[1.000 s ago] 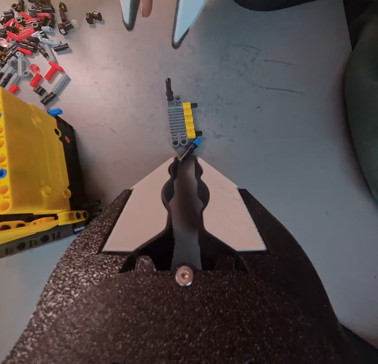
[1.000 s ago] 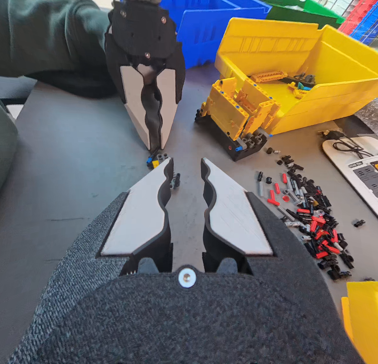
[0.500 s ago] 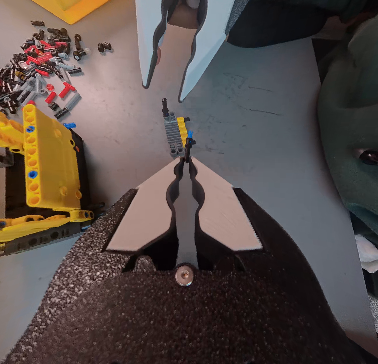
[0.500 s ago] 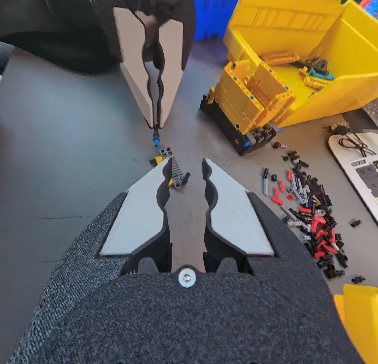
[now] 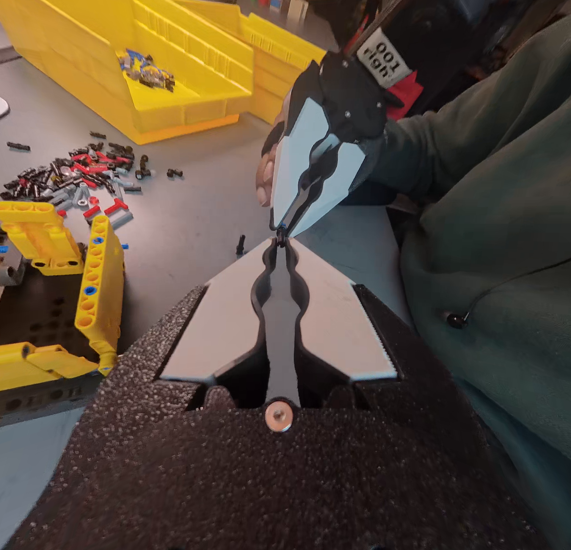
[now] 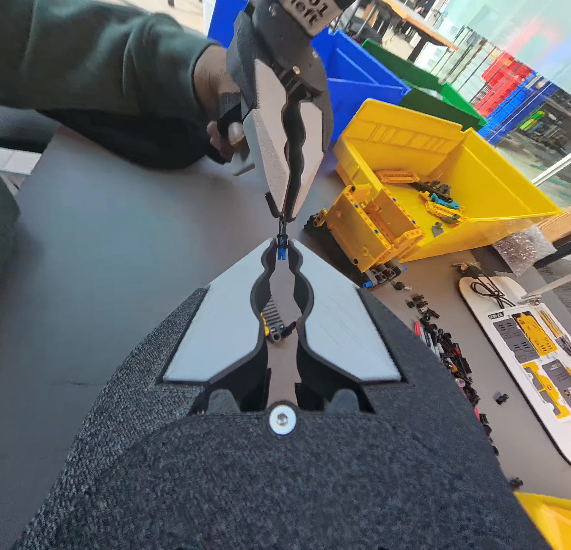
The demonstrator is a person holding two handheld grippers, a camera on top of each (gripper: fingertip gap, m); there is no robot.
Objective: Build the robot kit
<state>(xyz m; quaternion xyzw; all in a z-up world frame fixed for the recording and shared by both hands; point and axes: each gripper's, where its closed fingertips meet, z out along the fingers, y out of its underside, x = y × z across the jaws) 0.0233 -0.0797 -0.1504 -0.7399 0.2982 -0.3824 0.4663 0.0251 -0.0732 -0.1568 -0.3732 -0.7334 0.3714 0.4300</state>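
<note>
- I am holding both grippers tip to tip above the grey table (image 6: 108,257); a thin black pin with a blue end (image 6: 281,241) is spanning the short gap between them.
- Left gripper (image 5: 280,241): its fingers are pressed nearly together and are pinching the black end of the pin. In the right wrist view this same gripper (image 6: 281,216) is pointing down at me, a hand (image 6: 216,102) in a dark green sleeve gripping it.
- Right gripper (image 6: 281,244): its fingers are closing in on the blue end of the pin, which is sitting between the tips. I cannot tell how firmly they are clamping it. In the left wrist view this gripper (image 5: 282,227) is meeting mine at the tips.
- A small grey and yellow brick assembly (image 6: 273,322) is lying on the table below the right gripper, showing through the gap between its fingers.
- A half-built yellow and black model (image 6: 364,235) is standing to the right, touching the front of a yellow bin (image 6: 494,176) that is holding a few loose pieces.
- A scatter of red, black and grey small parts (image 5: 77,176) is lying on the table near the model.
- An instruction booklet (image 6: 531,349) is lying at the far right.
- Blue and green bins (image 6: 355,71) are standing behind the yellow one.
</note>
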